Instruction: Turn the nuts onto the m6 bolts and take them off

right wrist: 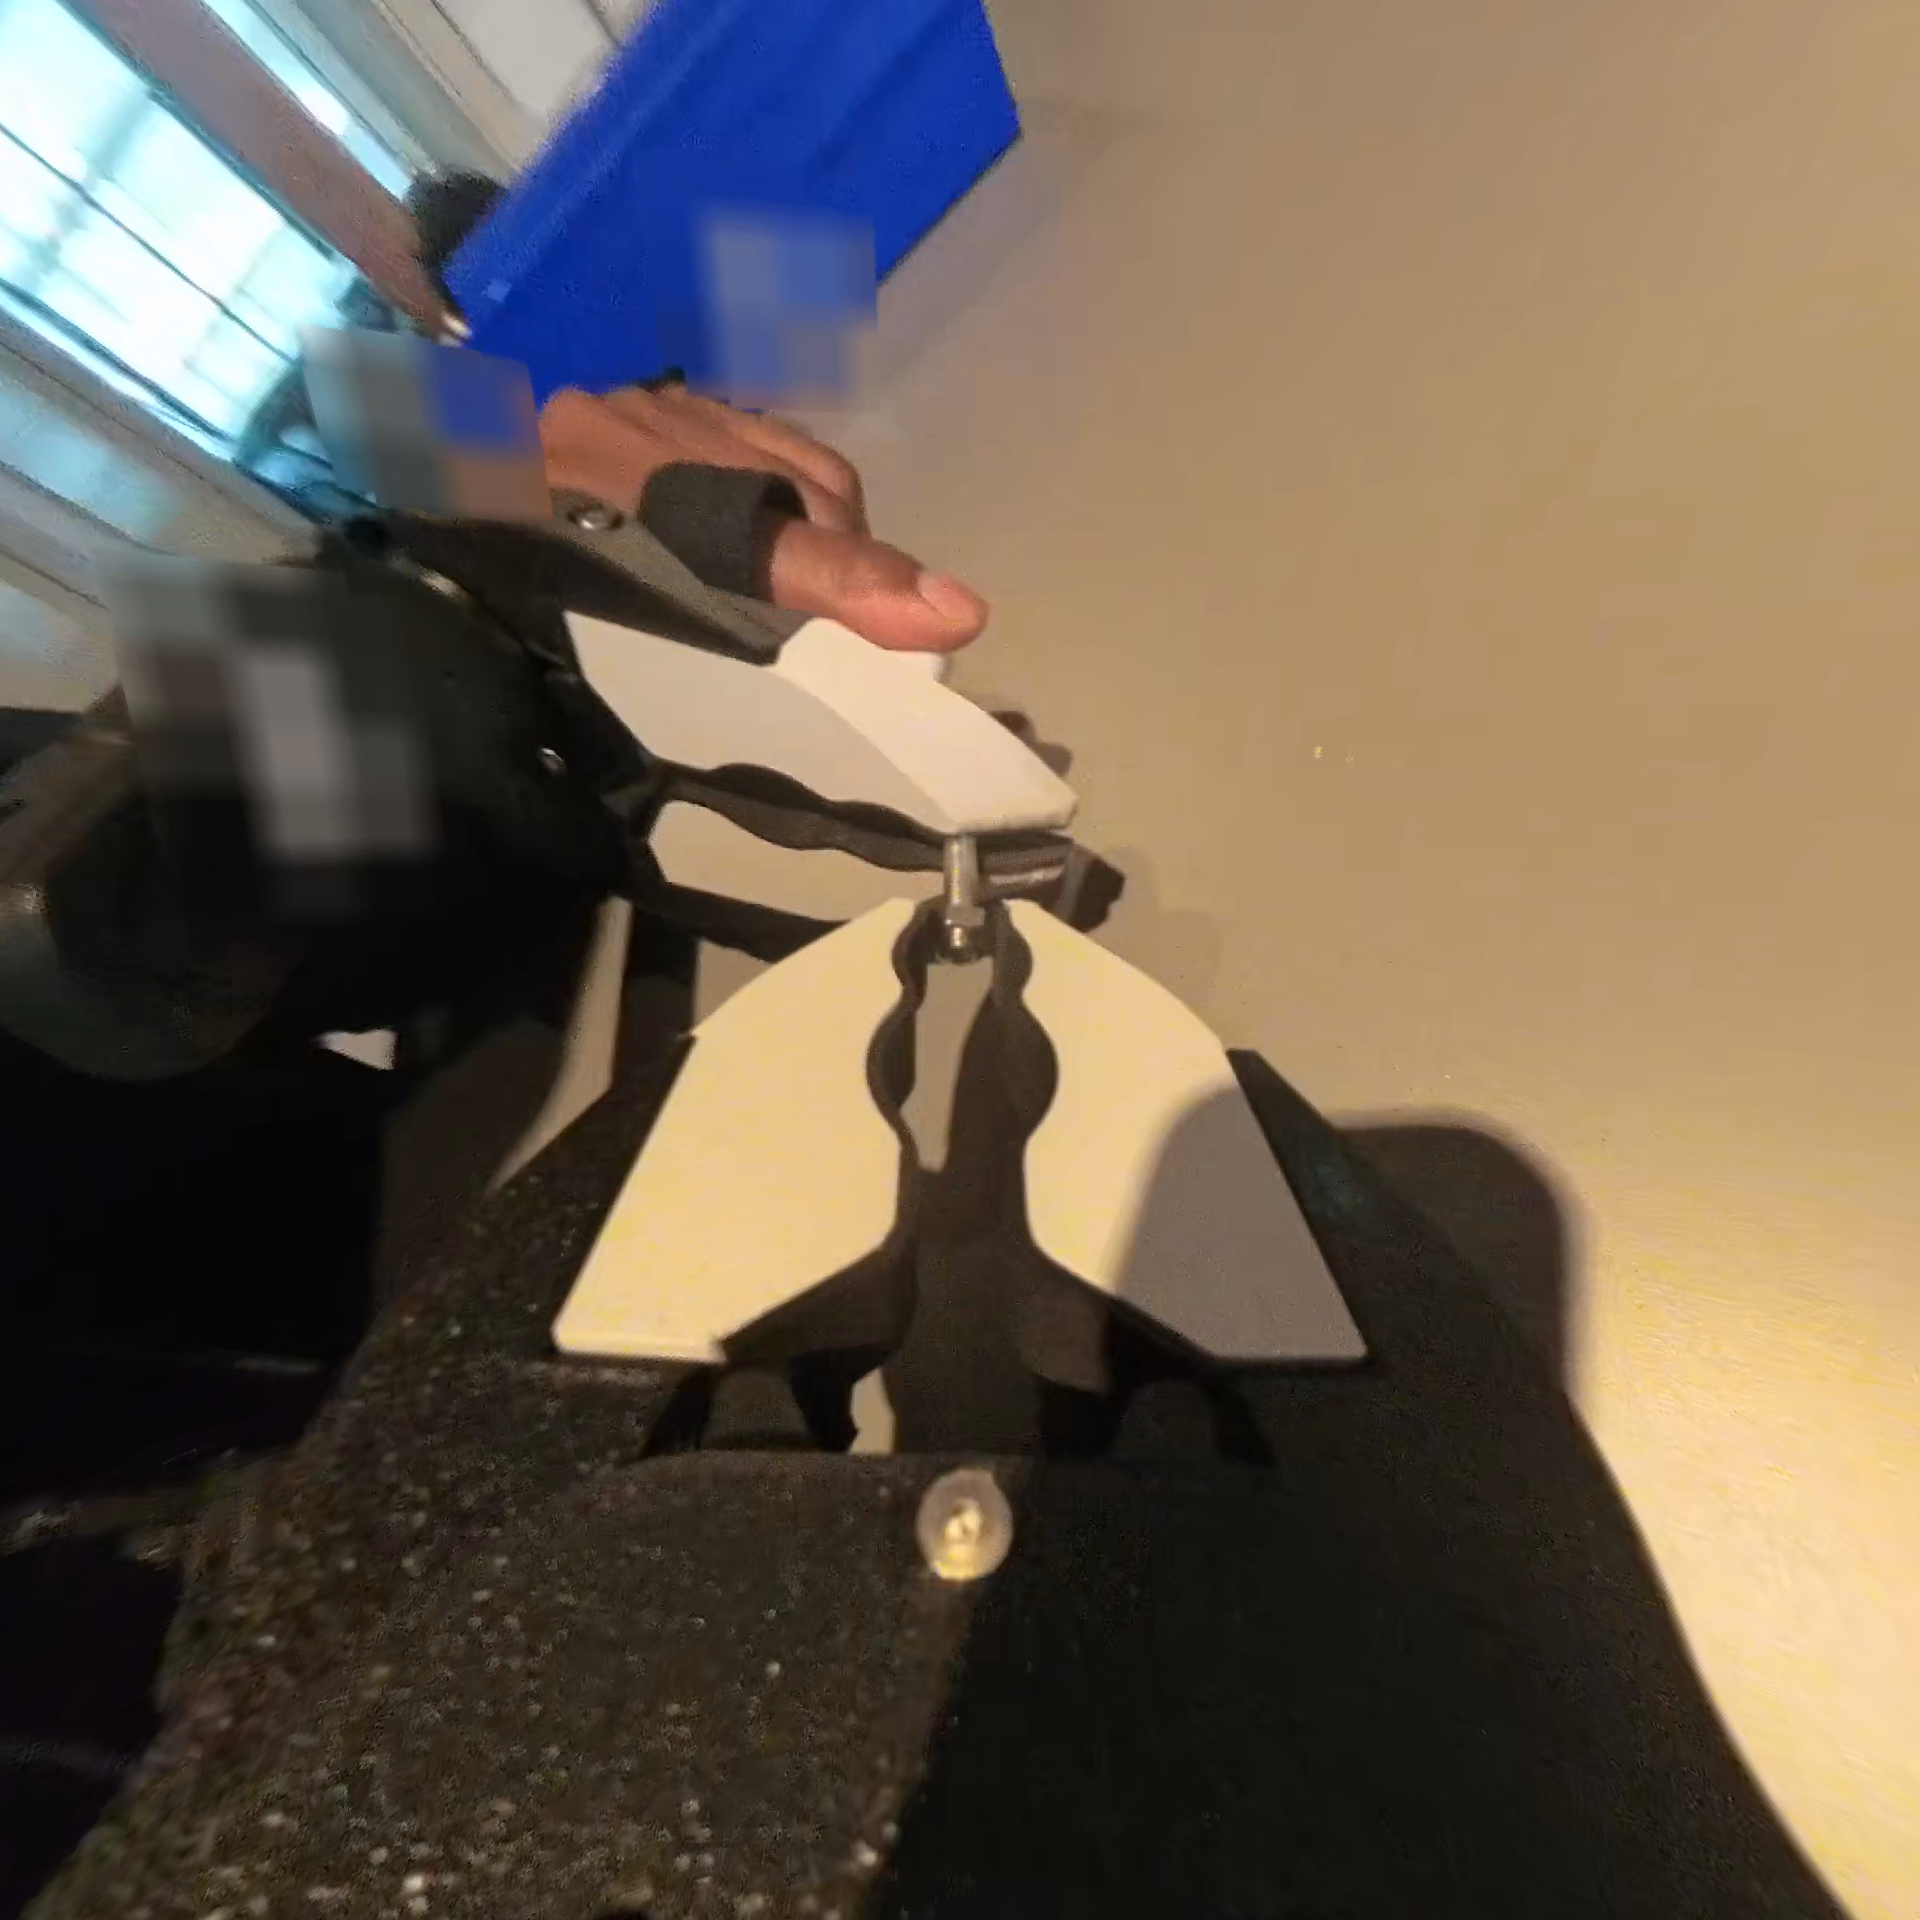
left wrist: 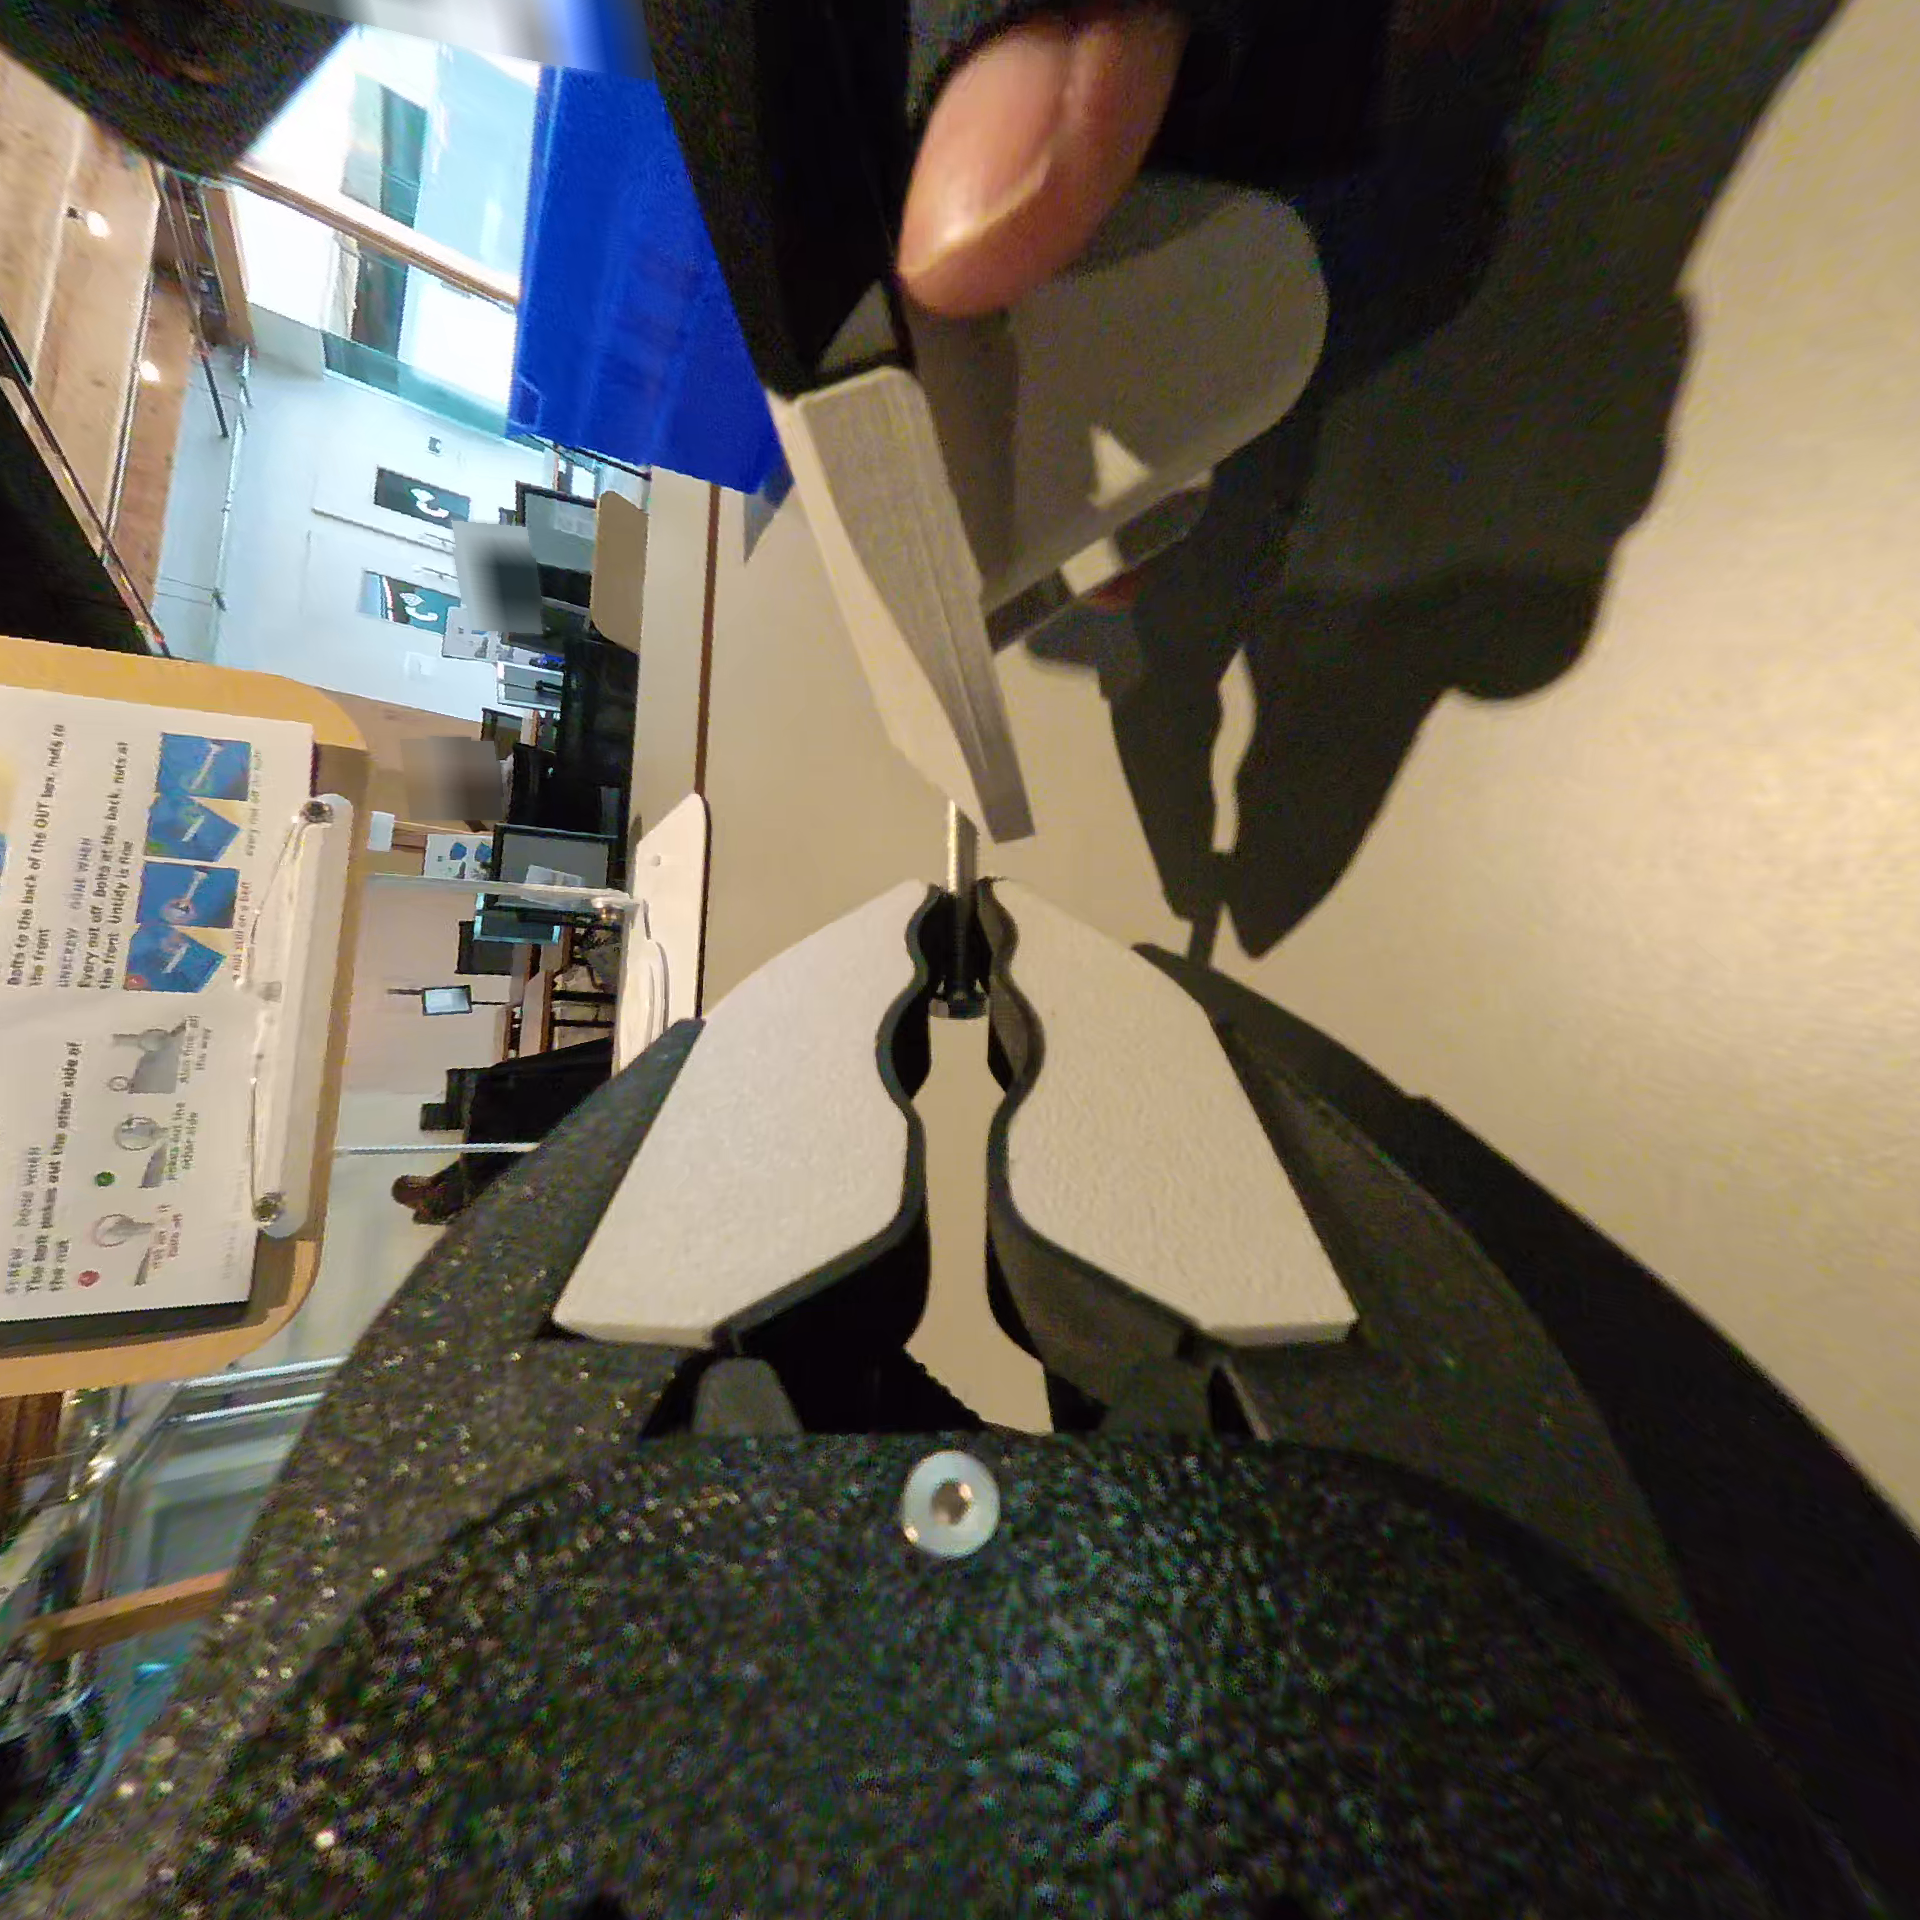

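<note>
I see one silver threaded bolt (left wrist: 961, 935) above the desk (left wrist: 1558, 727), my left gripper (left wrist: 961, 914) pinching its head end, my right gripper (right wrist: 961, 925) clamped on one nut (right wrist: 961, 940) at its far end.

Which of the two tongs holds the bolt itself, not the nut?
The left tongs: the bolt has its head between their fingers, thread pointing out. The right tongs pinch the nut on that thread instead.
</note>
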